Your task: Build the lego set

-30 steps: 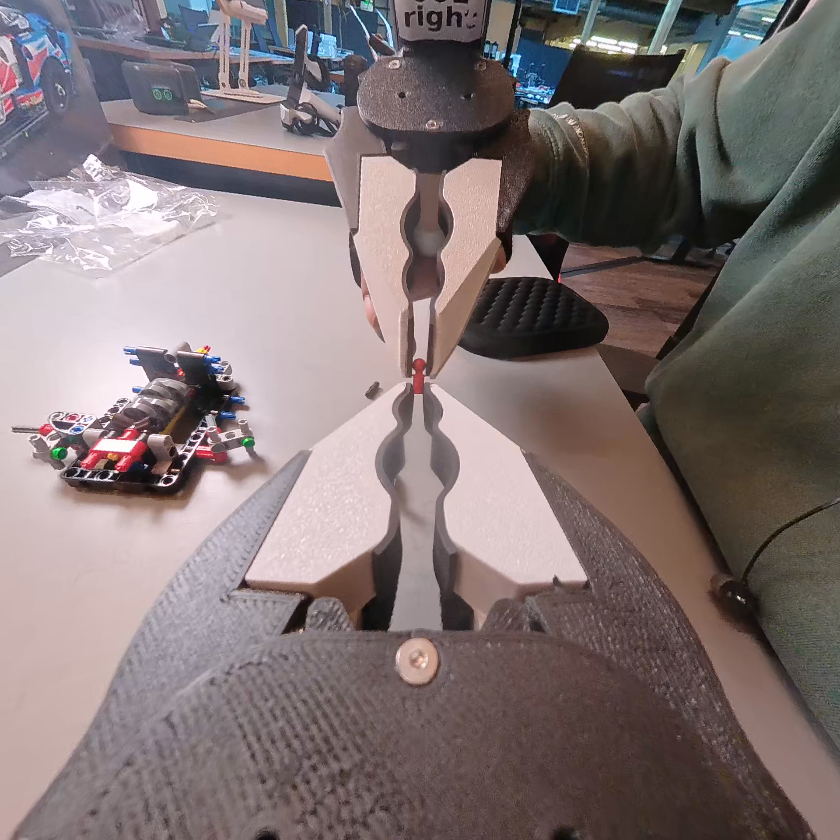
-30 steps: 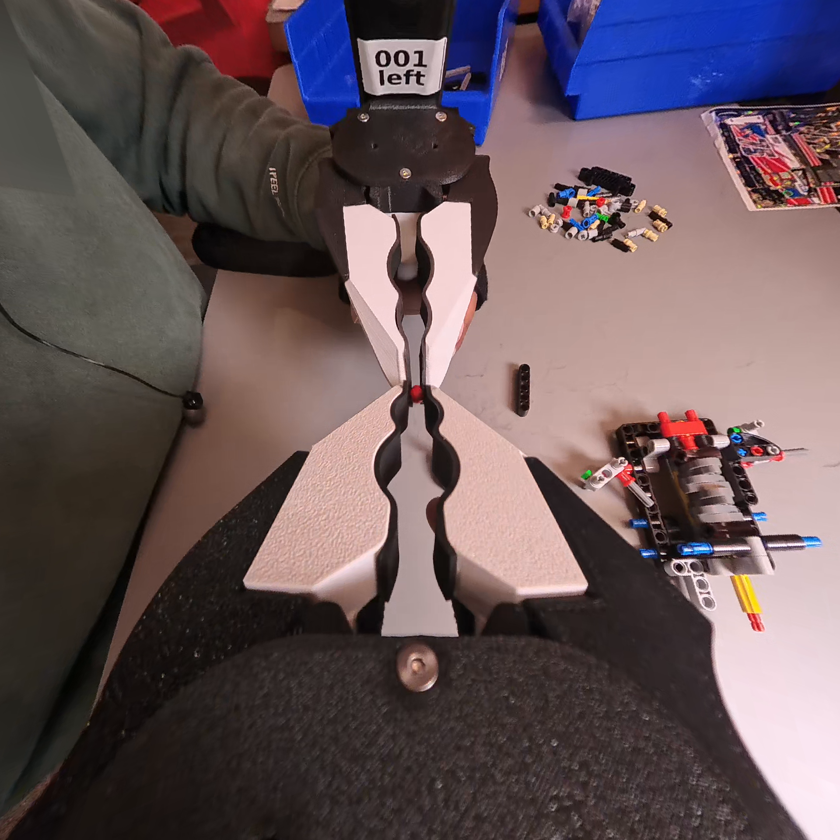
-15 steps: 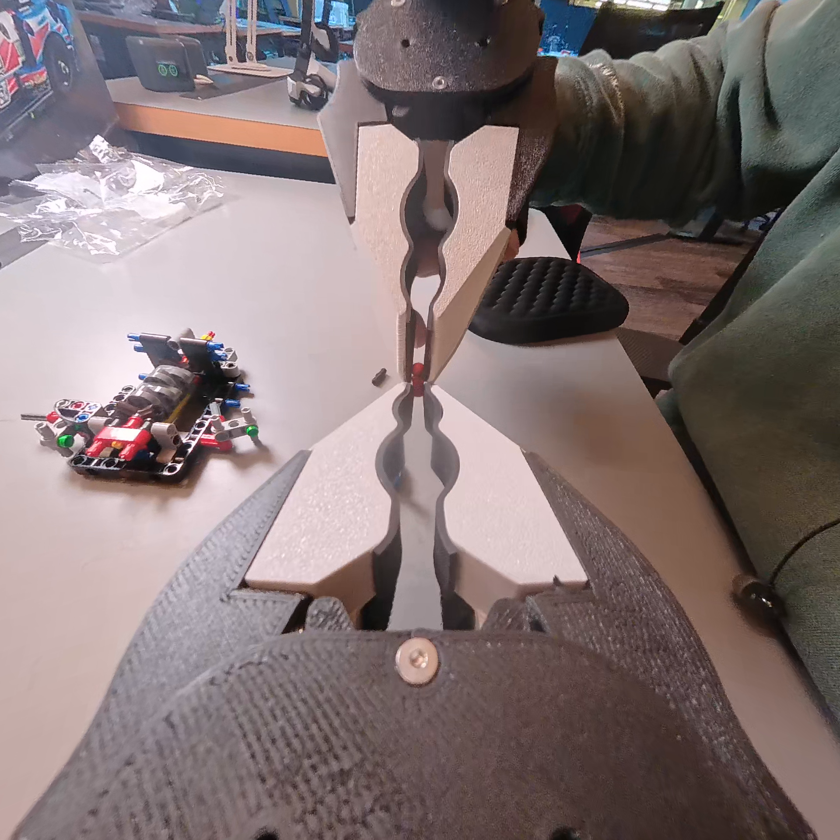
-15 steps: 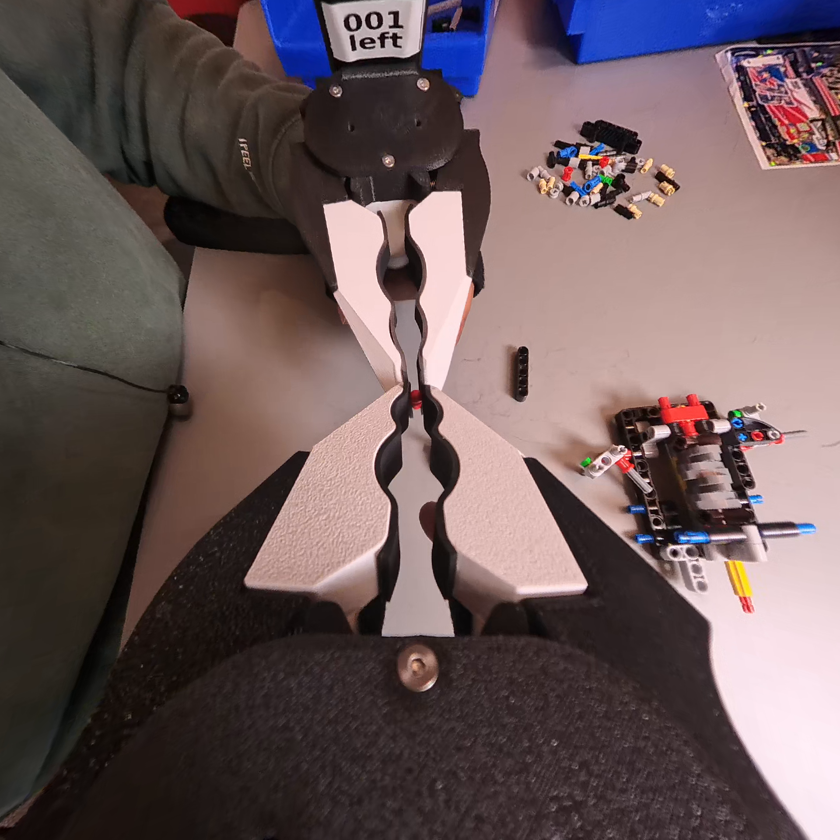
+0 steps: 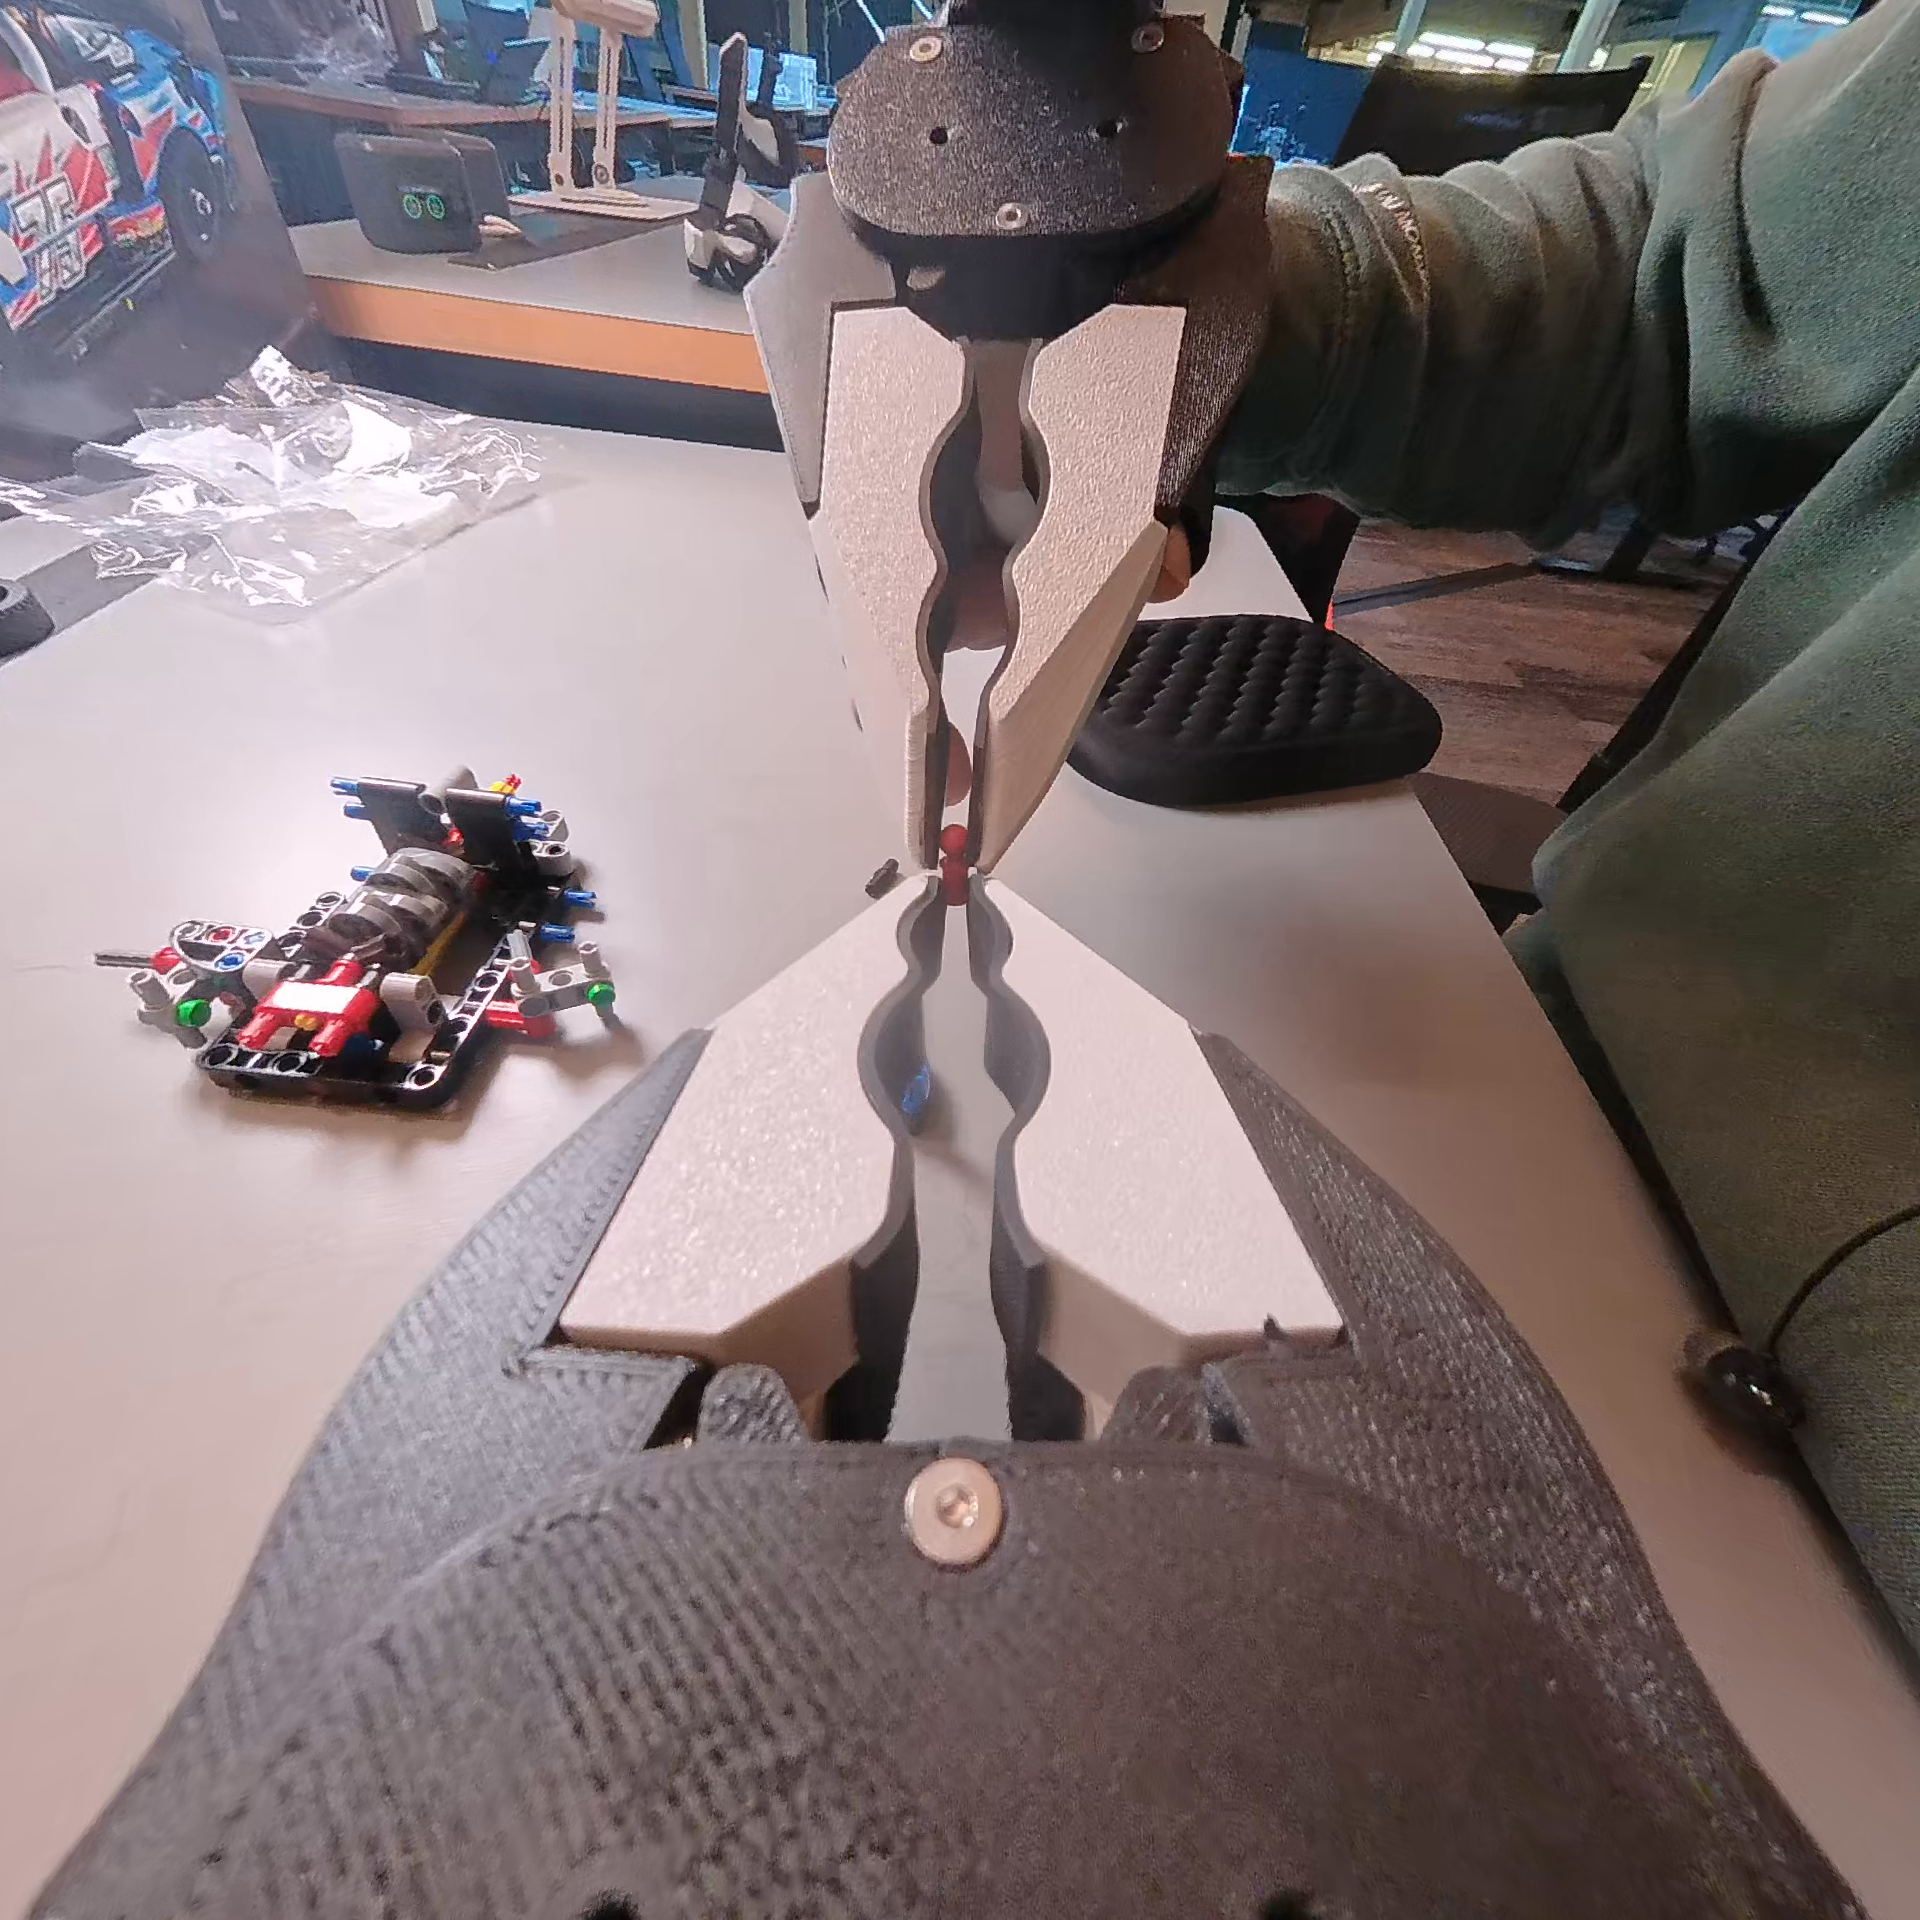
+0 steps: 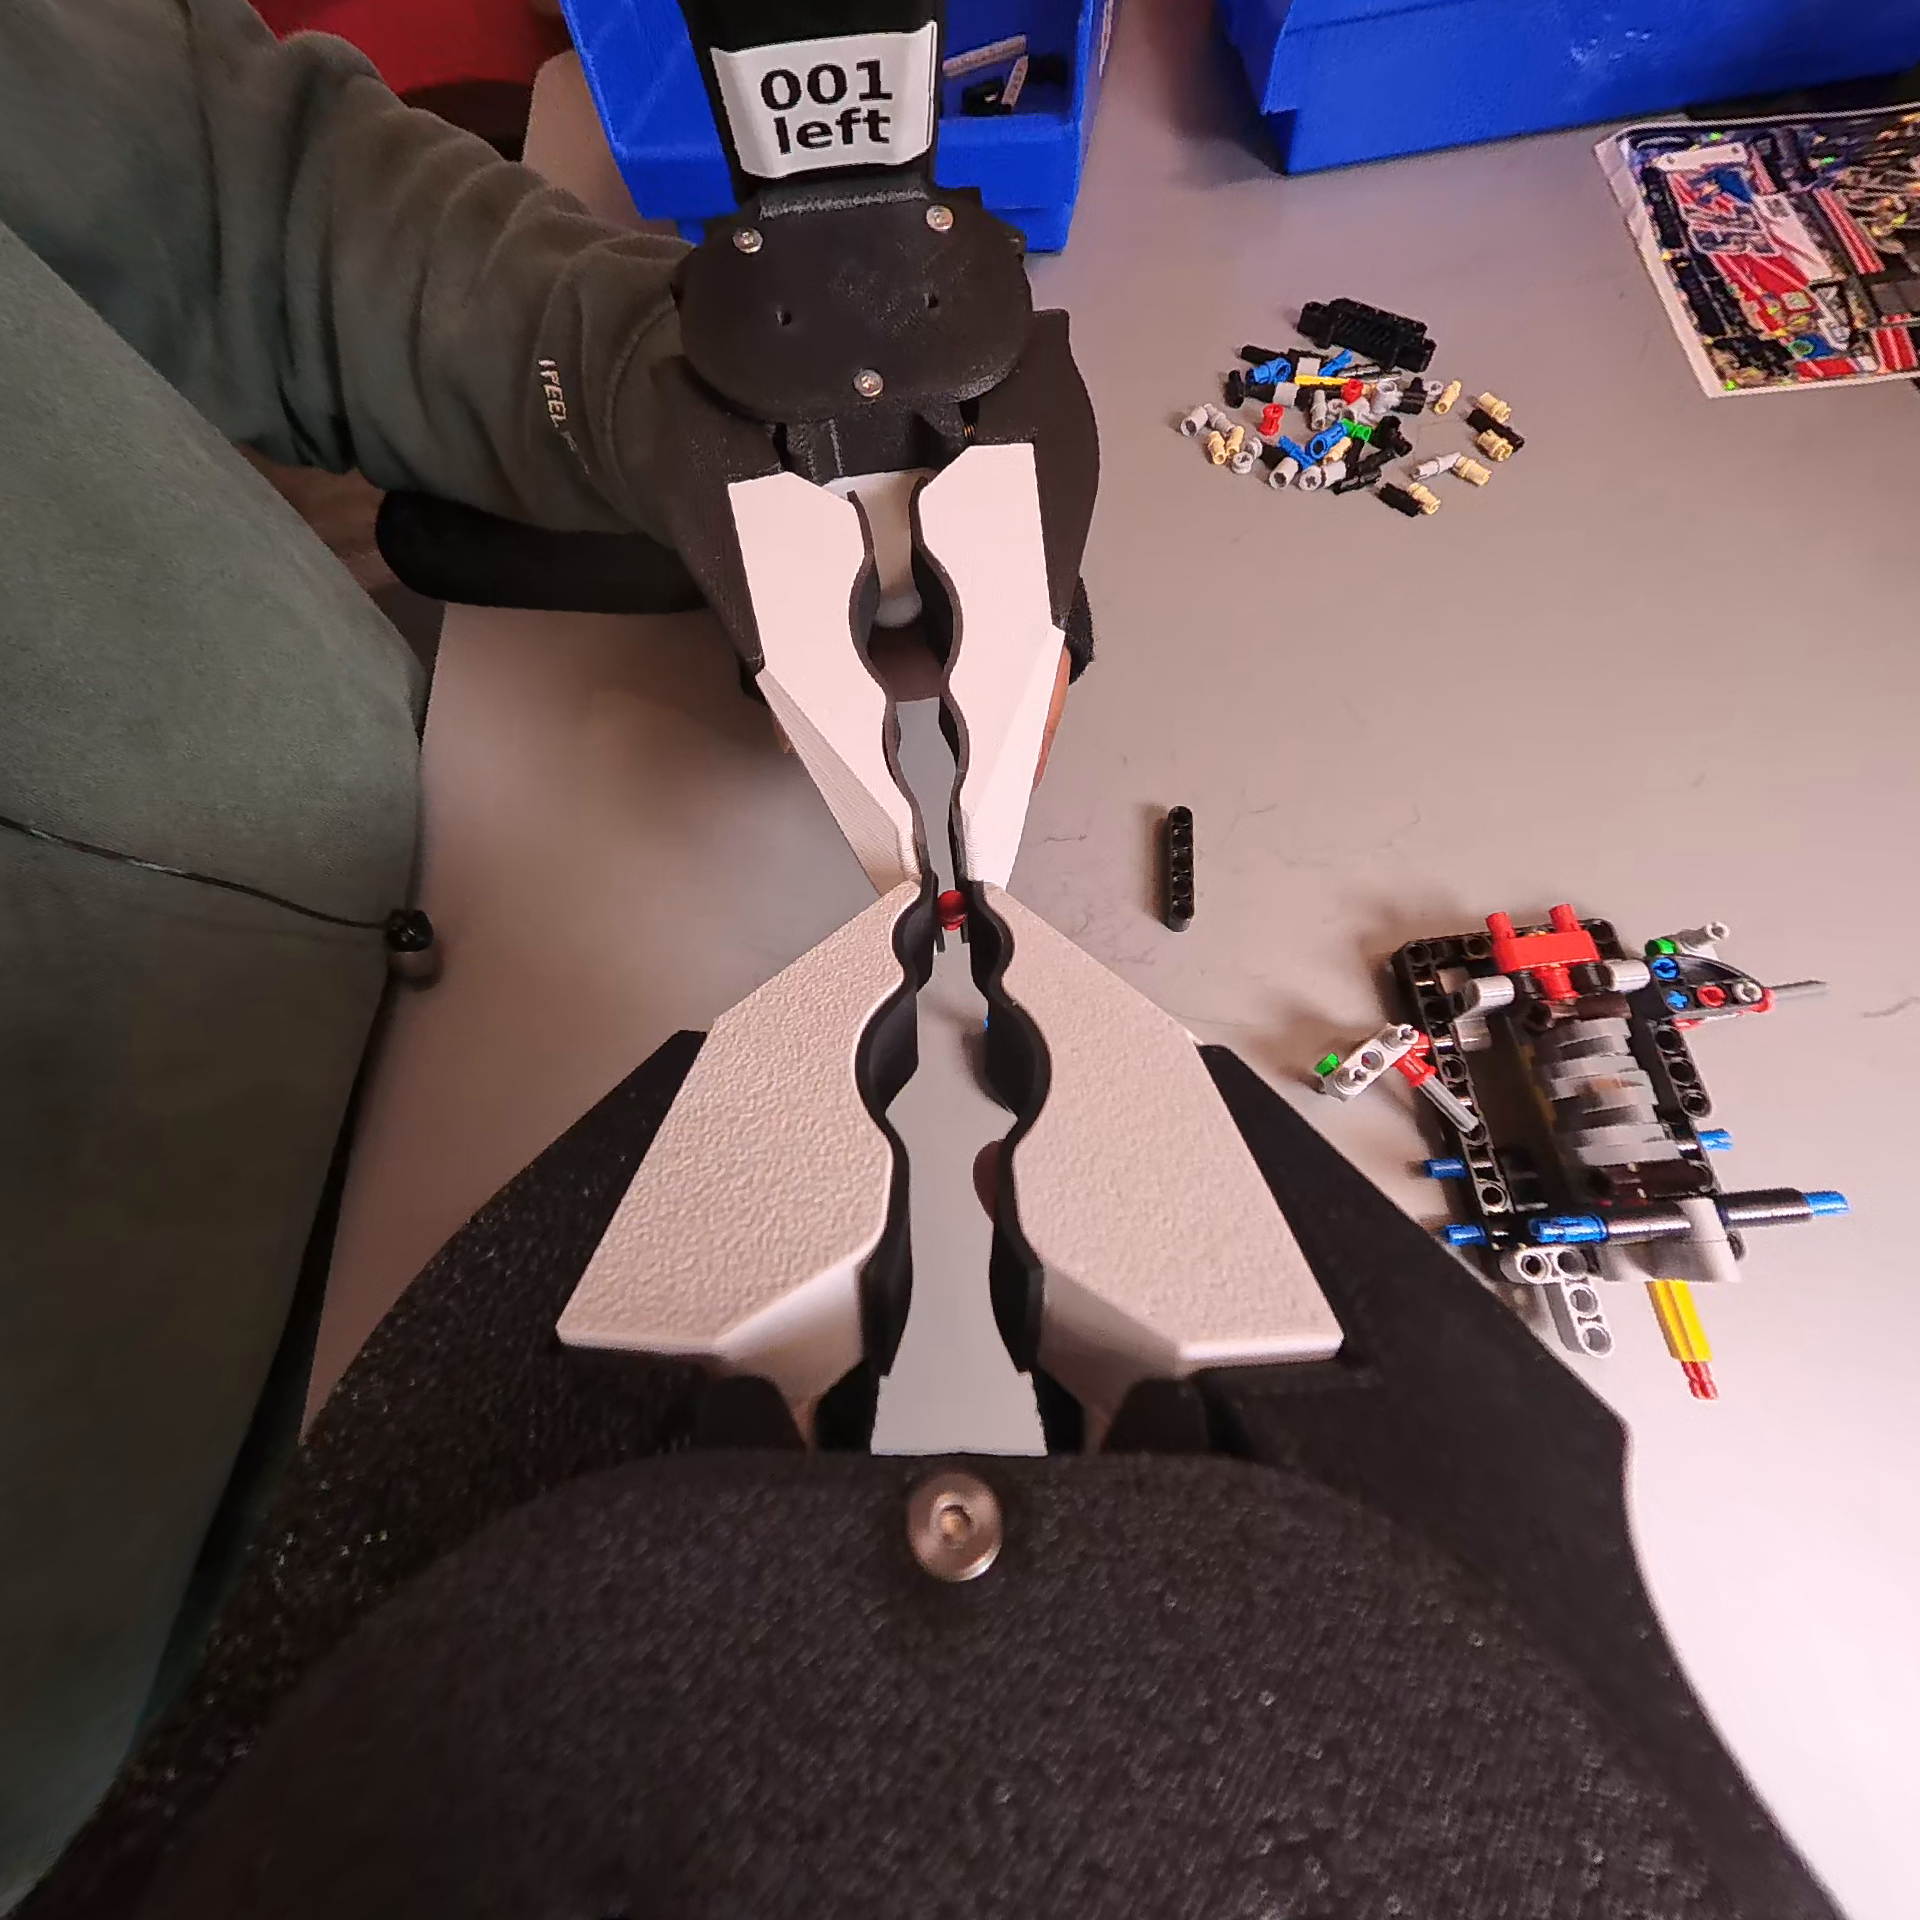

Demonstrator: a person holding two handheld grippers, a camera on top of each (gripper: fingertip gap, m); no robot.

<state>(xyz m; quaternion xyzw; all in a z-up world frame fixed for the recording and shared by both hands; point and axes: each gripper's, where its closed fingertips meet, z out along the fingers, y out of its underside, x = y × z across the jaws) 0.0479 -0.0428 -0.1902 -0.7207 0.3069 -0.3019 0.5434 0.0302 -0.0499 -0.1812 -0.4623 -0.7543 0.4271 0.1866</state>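
My left gripper and my right gripper meet tip to tip above the grey table. A small red pin sits between them. Its stem is pinched in the left tips and its round head lies between the right gripper's tips. The right wrist view shows the pin at its own tips, with the left gripper coming in from above. Both pairs of jaws are nearly closed. The partly built lego chassis lies on the table beside them.
A black beam lies near the tips. A pile of small loose pieces, an instruction booklet and blue bins are farther off. Clear plastic bags lie at the back left. A black armrest and the person's green sleeve are at the table's edge. Left and right tips are no more than a few centimetres apart.
Both grippers stayed tip to tip on the red pin. The right gripper has come closer and leaned over more, so its tips sit lower around the pin's head.
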